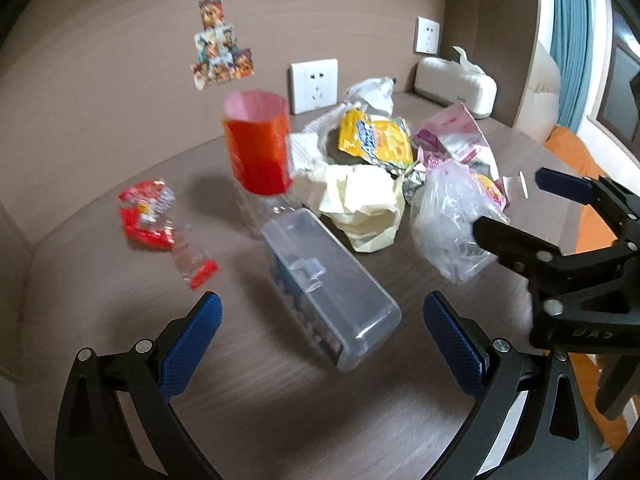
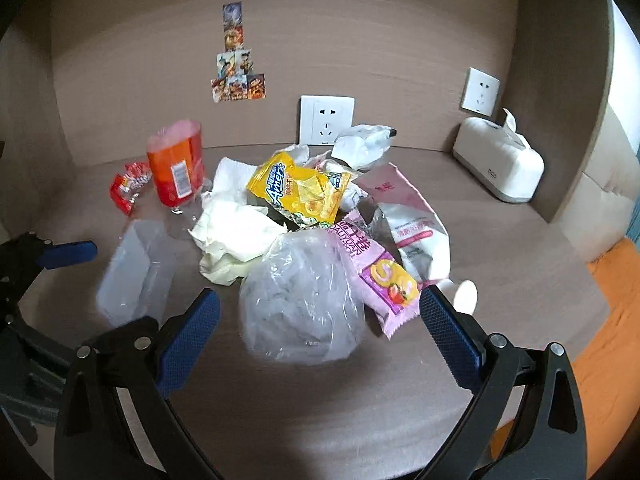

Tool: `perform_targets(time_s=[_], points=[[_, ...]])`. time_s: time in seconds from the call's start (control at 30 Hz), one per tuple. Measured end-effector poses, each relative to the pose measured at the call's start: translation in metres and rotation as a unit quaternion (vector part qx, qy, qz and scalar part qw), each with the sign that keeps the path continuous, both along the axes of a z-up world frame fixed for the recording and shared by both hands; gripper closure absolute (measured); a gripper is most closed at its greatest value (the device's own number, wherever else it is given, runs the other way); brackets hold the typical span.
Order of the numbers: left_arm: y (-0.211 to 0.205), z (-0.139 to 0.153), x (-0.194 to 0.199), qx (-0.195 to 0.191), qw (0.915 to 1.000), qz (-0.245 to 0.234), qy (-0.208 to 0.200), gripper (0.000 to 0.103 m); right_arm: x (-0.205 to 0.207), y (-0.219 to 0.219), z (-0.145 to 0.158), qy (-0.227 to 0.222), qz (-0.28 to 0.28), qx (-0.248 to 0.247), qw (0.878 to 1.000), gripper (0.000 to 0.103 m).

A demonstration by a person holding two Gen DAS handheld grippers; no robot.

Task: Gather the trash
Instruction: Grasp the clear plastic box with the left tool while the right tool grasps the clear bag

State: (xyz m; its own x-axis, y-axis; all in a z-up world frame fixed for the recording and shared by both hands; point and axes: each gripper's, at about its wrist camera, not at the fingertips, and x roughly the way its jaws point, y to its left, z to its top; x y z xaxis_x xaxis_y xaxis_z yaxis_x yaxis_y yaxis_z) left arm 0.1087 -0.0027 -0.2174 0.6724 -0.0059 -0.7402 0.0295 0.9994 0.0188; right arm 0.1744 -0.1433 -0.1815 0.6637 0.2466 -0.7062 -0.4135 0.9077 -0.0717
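Left gripper [image 1: 322, 324]: jaws spread, empty, clear plastic box [image 1: 330, 288] between them. Right gripper [image 2: 320, 320]: jaws spread, empty, crumpled clear bag [image 2: 302, 300] between. Trash pile [image 2: 304, 200] at 12 o'clock; lower wrappers partly hidden. Box contents blurred.

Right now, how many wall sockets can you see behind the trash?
2: one wall socket directly behind the trash pile, the other socket to the right above the tissue box. None appears hidden.
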Motion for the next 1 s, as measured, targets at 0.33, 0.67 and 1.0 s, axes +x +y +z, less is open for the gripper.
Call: perform_targets(time_s=[0.33, 0.67, 1.0], points=[[0.003, -0.021, 0.027, -0.015, 0.9996, 0.006, 0.022, 0.011, 0.019, 0.012, -0.023, 0.025, 0.019, 0.002, 1.000, 0.039], [0.007, -0.019, 0.049, -0.059, 0.9972, -0.026, 0.040, 0.073, 0.026, 0.020, -0.029, 0.056, 0.045, -0.009, 0.997, 0.086], [0.000, 0.033, 0.025, -0.021, 0.9964, -0.082, -0.007, 0.073, -0.010, -0.011, 0.045, 0.006, 0.016, 0.057, 0.998, 0.089]])
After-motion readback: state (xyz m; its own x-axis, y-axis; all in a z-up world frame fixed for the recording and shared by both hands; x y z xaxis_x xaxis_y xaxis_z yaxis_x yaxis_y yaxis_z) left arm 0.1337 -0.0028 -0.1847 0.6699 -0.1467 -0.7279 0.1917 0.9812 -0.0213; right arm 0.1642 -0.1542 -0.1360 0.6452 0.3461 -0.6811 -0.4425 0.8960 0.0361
